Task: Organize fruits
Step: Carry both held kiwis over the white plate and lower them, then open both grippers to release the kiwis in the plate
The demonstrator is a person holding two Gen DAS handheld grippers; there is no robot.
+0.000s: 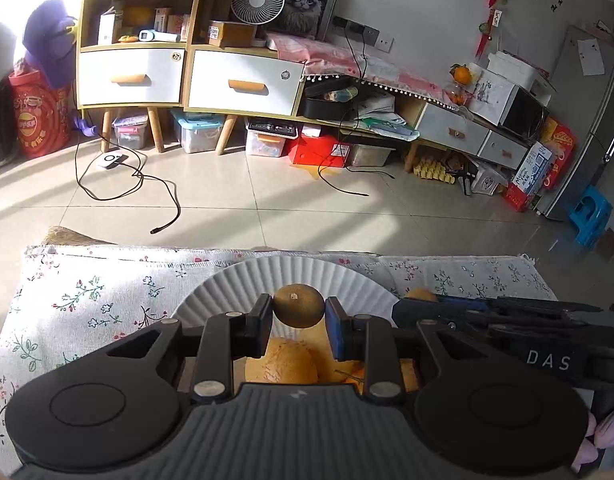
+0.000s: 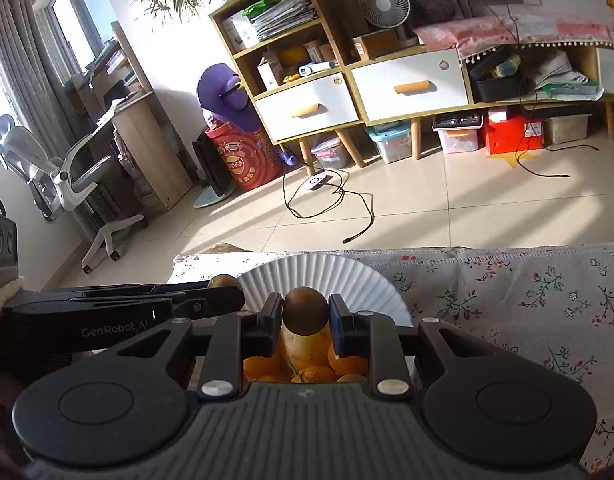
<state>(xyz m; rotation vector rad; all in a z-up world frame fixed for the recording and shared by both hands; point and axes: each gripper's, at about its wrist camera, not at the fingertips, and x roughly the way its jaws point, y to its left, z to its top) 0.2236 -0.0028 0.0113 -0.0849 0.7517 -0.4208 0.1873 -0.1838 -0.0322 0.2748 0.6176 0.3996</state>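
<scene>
Two tongs each pinch a kiwi above the white paper plate [image 1: 211,300]: left tongs [image 1: 299,318] closed on one kiwi [image 1: 299,305], right tongs [image 2: 306,314] on another kiwi [image 2: 306,311]. Oranges [image 2: 339,360] lie nearer than the plate, on the floral-clothed surface [image 2: 527,320].

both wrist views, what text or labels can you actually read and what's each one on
"DAS": white letters on the right gripper, seen in the left wrist view.
"GenRobot.AI": on the left gripper, seen in the right wrist view.
Red snack tub: logo too blurred to read.
Box label on the shelf: too small to read.
Cartons by the fridge: print unreadable.
</scene>
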